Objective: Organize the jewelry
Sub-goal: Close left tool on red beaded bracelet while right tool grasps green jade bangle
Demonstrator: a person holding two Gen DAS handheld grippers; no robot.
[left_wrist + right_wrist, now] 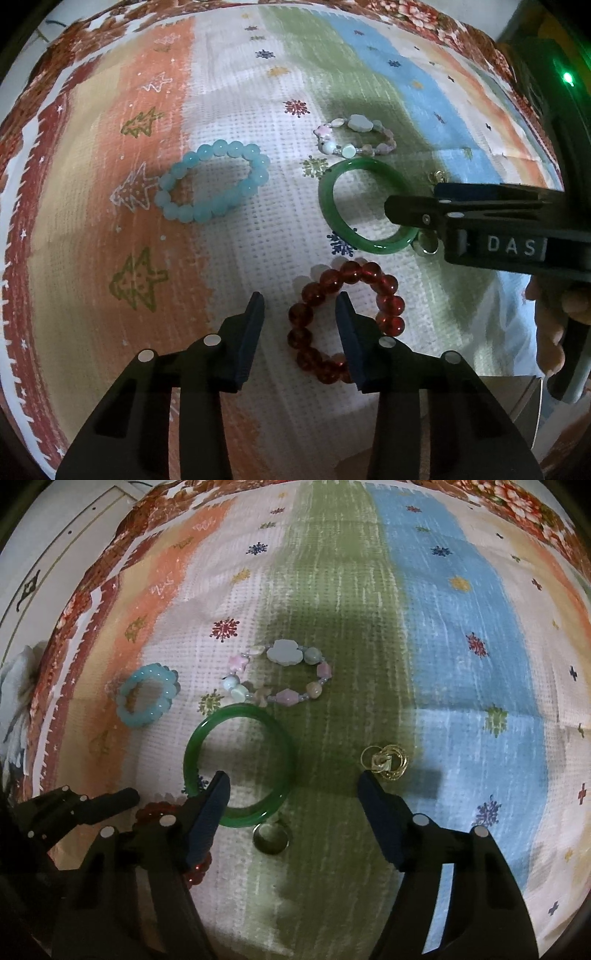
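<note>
On the striped cloth (229,122), going left to right, lay a pale blue bead bracelet (212,181), a red bead bracelet (345,317), a pastel charm bracelet (354,138) and a green bangle (365,206). The left hand-held gripper (300,325) stood part open, its jaws straddling one side of the red beads without pinching them. The right hand-held gripper (293,805) gaped wider over the bangle's edge, a silver ring (271,838) between its jaws and gold rings (384,762) just beyond its right tip.

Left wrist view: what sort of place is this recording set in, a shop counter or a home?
Probably a home. The jewelry lies on a striped cloth printed with snowflakes and trees, over a floral bedcover. A panelled white door or cabinet shows at one edge. No shop fittings appear.
</note>
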